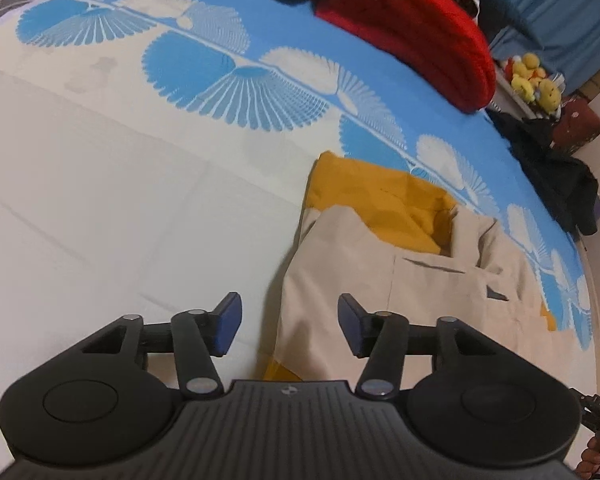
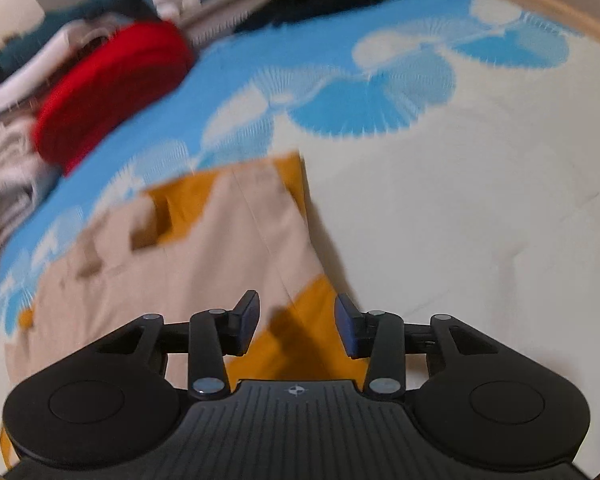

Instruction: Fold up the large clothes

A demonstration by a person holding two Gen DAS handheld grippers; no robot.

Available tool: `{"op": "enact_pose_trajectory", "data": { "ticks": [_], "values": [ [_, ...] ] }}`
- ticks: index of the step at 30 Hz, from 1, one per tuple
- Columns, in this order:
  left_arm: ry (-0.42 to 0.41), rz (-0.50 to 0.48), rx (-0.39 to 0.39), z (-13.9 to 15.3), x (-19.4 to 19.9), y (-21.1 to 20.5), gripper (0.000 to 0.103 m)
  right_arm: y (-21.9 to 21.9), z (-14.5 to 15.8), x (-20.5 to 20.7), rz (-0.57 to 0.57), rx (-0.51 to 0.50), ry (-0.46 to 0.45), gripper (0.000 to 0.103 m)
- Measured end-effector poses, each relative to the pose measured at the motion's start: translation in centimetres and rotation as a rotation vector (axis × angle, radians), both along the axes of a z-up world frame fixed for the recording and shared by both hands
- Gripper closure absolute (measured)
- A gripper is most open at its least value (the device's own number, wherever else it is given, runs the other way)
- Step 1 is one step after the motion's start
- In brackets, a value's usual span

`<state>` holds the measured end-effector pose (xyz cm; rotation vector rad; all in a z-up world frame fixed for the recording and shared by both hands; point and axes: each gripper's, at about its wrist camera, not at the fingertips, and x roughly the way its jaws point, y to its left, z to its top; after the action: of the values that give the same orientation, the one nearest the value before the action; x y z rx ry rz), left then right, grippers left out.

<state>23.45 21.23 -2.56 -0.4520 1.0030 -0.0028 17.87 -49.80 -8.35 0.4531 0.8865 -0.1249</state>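
- The beige garment (image 1: 340, 280) lies on the bed, lower centre-right of the left wrist view, with a mustard-yellow garment (image 1: 380, 196) beneath it showing at its far end and near edge. In the right wrist view the same pair, beige (image 2: 204, 248) over yellow (image 2: 300, 344), fills the lower left and centre.
- Handling judgement: soft, light woven cloth, limp and liable to sag or slide over the layer below; not fragile. Best taken at a hem or corner, pinching both layers if they are to fold together.
- Left gripper (image 1: 288, 326): jaws apart at moderate width, nothing between the pads; the beige edge lies below the gap.
- Right gripper (image 2: 296, 326): jaws apart, somewhat narrower, empty; it hangs over the yellow near corner. This view is blurred.
- The bed sheet (image 1: 100, 200) is cream with a blue fan pattern toward the top of frame.
- A red folded blanket (image 1: 412, 32) sits upper right, well apart from the garments; dark clothing (image 1: 552, 176) lies at the right edge.
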Motion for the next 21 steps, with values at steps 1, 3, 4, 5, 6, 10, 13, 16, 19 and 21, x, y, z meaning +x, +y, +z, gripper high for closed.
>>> {"op": "enact_pose_trajectory", "data": {
  "ticks": [1,3,4,5,6,10,13,16,19,21],
  "values": [
    [0.009,-0.001,0.001,-0.3,0.2,-0.1,0.044,0.1,-0.4,0.2,0.004,-0.008,0.015,0.055],
    [0.03,-0.003,0.012,-0.8,0.6,-0.6,0.044,0.0,-1.3,0.4,0.0,0.0,0.052,0.053],
    [0.038,-0.006,0.019,-1.0,0.7,-0.9,0.044,-0.1,-1.5,0.5,-0.003,0.013,0.063,0.052],
    [0.042,-0.011,0.02,-1.2,0.9,-1.0,0.044,-0.1,-1.8,0.6,-0.004,0.027,0.071,0.052],
    [0.046,-0.018,0.018,-1.3,1.1,-1.3,0.044,-0.2,-1.9,0.8,-0.003,0.032,0.074,0.052],
    [0.058,-0.045,0.034,-1.7,1.7,-2.4,0.044,0.2,-1.7,0.8,0.027,0.035,0.069,0.051],
    [0.074,-0.059,0.056,-2.0,2.0,-2.9,0.052,0.3,-1.3,0.7,0.066,0.025,0.063,0.065],
    [0.039,-0.069,0.091,-1.2,1.7,-3.2,0.101,0.7,-0.4,0.4,0.088,-0.023,0.039,0.092],
    [-0.09,-0.077,0.138,1.3,1.1,-3.4,0.103,1.0,1.8,-0.3,0.103,-0.049,-0.05,0.099],
    [-0.2,-0.069,0.16,3.3,0.6,-3.4,0.103,1.4,3.8,-1.0,0.113,-0.089,-0.143,0.099]
  ]
}}
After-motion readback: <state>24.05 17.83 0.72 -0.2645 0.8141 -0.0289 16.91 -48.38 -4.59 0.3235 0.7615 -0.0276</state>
